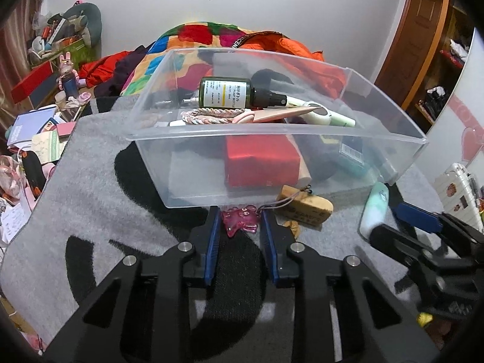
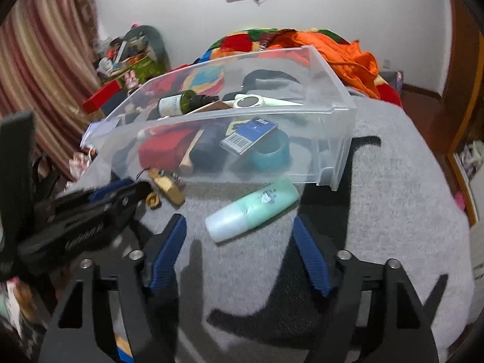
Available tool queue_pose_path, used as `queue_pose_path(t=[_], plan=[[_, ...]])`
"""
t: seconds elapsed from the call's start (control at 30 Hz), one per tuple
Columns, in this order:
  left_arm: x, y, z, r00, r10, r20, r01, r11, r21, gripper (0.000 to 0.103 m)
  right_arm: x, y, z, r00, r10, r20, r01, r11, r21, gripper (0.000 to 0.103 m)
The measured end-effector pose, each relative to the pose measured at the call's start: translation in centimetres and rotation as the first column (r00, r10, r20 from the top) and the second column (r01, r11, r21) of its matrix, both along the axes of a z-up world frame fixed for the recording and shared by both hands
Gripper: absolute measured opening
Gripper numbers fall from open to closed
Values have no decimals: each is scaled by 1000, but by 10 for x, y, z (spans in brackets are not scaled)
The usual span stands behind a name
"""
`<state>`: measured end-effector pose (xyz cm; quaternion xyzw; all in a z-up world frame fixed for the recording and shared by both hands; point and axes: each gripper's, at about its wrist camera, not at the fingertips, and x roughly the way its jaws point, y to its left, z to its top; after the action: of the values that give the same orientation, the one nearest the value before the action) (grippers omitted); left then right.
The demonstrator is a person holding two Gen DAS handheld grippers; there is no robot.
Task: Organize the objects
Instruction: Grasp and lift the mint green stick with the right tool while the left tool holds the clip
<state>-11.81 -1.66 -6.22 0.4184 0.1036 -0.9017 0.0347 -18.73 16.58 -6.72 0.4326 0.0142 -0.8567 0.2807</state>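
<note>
Care matters most with the translucent pink plastic charm (image 1: 240,222), lying on the grey-and-black rug (image 1: 90,181) just in front of the clear plastic bin's (image 1: 272,127) near wall: I judge it should be pinched squarely, lifted clear of the rim and dropped inside without snagging its cord, which runs to the tan wooden block (image 1: 305,207) beside it. The left hand-held gripper (image 1: 240,211) stands narrowly apart, its blue pads flanking the charm; whether they press it I cannot tell. The right hand-held gripper (image 2: 239,224) gapes wide and holds nothing, the mint-green plastic bottle (image 2: 252,210) lying on its side on the rug between its fingers, untouched.
</note>
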Motion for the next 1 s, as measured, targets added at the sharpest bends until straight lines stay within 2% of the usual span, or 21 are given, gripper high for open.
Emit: queue_pose_path(t=[0.1, 0.27, 0.33, 0.47, 0.53, 0.63, 0.73, 1.0], plan=[[8, -2, 2, 1000, -6, -11, 6, 1000, 9, 27, -8, -8, -4, 999, -37, 10, 37, 999, 24, 71], [22, -2, 12, 999, -19, -47, 20, 1000, 23, 27, -6, -22, -9, 997, -55, -53, 61, 991, 117, 70], [29, -2, 19, 997, -22, -68, 24, 999, 25, 27, -3, -21, -9, 995, -64, -81, 75, 987, 144, 59], [40, -2, 33, 994, -27, -110, 30, 999, 28, 27, -1, -7, -7, 996, -57, -68, 64, 992, 110, 49], [46, -2, 40, 991, -28, -127, 33, 999, 36, 27, 2, 1, -6, 996, -58, -66, 65, 992, 106, 32], [52, -2, 48, 989, -28, -147, 34, 999, 40, 27, 4, 15, -5, 997, -57, -46, 61, 995, 78, 25], [56, -1, 54, 987, -32, -160, 40, 998, 50, 27, 8, 26, -4, 998, -54, -29, 55, 997, 47, 24], [65, 6, 70, 979, -40, -201, 49, 998, 41, 27, 29, 51, -1, 997, -56, -54, 59, 997, 55, 24]])
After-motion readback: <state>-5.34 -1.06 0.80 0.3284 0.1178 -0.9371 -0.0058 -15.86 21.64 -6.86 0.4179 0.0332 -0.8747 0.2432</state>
